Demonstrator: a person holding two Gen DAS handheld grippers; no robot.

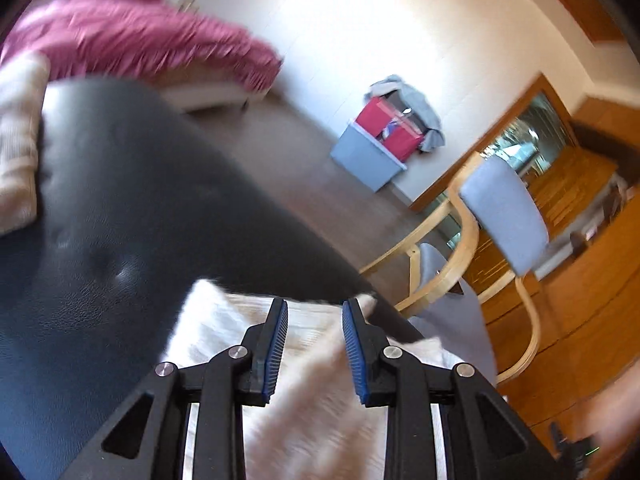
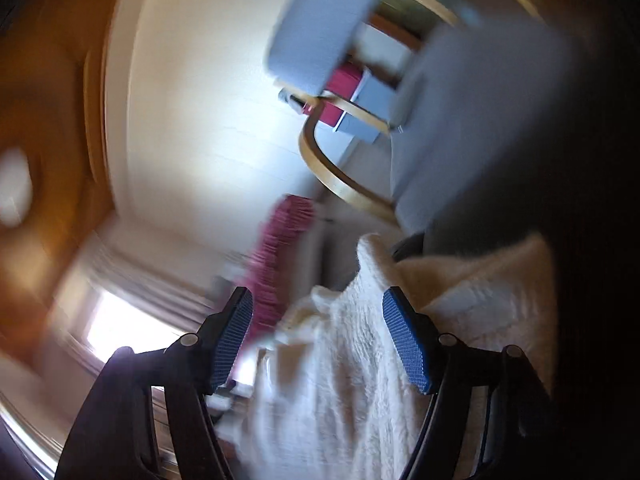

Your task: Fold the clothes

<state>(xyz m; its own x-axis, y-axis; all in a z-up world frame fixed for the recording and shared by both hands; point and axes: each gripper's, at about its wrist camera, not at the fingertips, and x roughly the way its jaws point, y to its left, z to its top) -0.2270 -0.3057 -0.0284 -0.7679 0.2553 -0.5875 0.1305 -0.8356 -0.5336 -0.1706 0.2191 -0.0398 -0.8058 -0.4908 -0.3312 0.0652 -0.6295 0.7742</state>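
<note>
A cream knitted garment (image 1: 304, 392) lies on the black leather seat (image 1: 132, 216) under my left gripper (image 1: 315, 310). The left jaws stand apart above the cloth, with a fold of it between them, not pinched. In the right wrist view the same cream garment (image 2: 344, 376) passes between the blue pads of my right gripper (image 2: 318, 298), whose jaws stand wide apart. The right view is blurred and tilted. More cream cloth (image 1: 18, 144) lies at the far left of the seat.
A pink blanket (image 1: 132, 36) lies on a bed behind the seat. A wooden chair with grey cushions (image 1: 500, 216) stands to the right. A grey bin with red boxes (image 1: 376, 140) sits against the white wall. Wooden cabinets (image 1: 576, 184) line the right side.
</note>
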